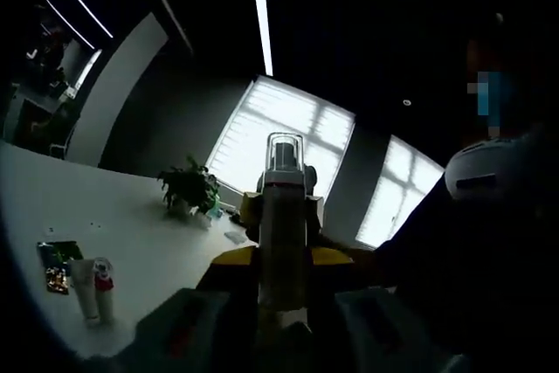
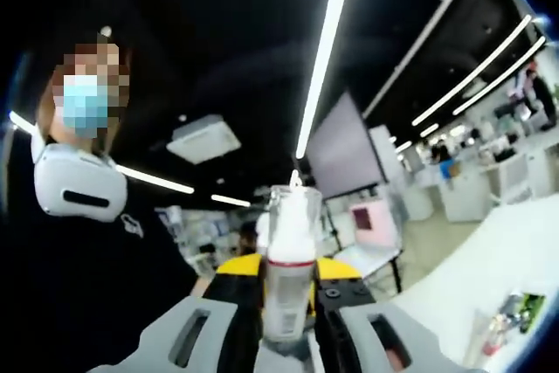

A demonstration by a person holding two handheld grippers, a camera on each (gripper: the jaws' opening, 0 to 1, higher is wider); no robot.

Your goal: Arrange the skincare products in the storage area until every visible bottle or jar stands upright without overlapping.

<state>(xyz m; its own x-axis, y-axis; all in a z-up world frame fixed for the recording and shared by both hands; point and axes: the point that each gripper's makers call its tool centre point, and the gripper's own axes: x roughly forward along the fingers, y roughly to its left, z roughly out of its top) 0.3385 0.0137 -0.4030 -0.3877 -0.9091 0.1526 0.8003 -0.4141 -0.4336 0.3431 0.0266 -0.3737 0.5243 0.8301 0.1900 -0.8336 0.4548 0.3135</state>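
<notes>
Right gripper (image 2: 286, 325) of mine is clamped on the lower body of a slim bottle (image 2: 288, 277), jaws pressed to either side of it. It is carried in the air, off the table, cap upward along the jaws. Left gripper (image 1: 284, 316) likewise has its jaws closed against a bottle (image 1: 284, 216) with a clear cap. Each view shows the other gripper's yellow body just behind the bottle, so I judge that both hold one and the same bottle, though I cannot be sure.

It looks like light, stiff plastic with a smooth wall that could slip, so I judge a firm hold low on the body is best. The clear cap (image 2: 293, 207) above the red band looks thin and may pop off, so I keep off it.

Counted: one bottle in the grip. In the left gripper view, two tubes (image 1: 94, 290) lie side by side, touching, near the closest edge of the white table (image 1: 131, 216). One green packet (image 1: 57, 264) lies just beside them, and one potted plant (image 1: 190, 188) stands toward the far edge. In the right gripper view, small blurred products (image 2: 502, 329) sit at the table's corner; I cannot count them.
</notes>
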